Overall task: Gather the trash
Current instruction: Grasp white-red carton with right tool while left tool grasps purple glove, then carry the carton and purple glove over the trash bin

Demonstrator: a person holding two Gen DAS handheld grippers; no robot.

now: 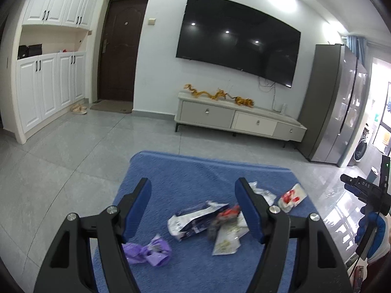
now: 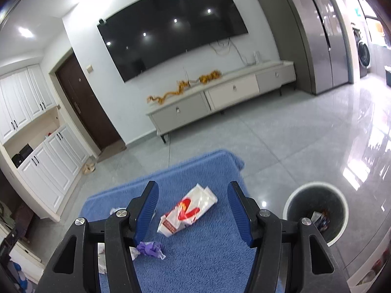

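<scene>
- Left gripper (image 1: 193, 210): jaws apart, nothing between the pads, above a crumpled purple plastic wrapper (image 1: 149, 252) and a dark blue-and-white foil packet (image 1: 195, 219).
- Right gripper (image 2: 193, 213): jaws apart and empty, over a white-and-red plastic wrapper (image 2: 187, 213).
- All the litter lies on the fuzzy blue mat (image 2: 195, 256).
- Round grey bin (image 2: 293, 210), white-rimmed, stands just beside the mat, with some trash inside.

Several wrappers (image 1: 200, 216) lie scattered on a mat (image 1: 195, 168) on the floor. A bin (image 2: 316, 210) stands just right of the mat, trash inside. Behind, a TV (image 1: 240, 40) hangs above a cabinet (image 1: 239, 119).
</scene>
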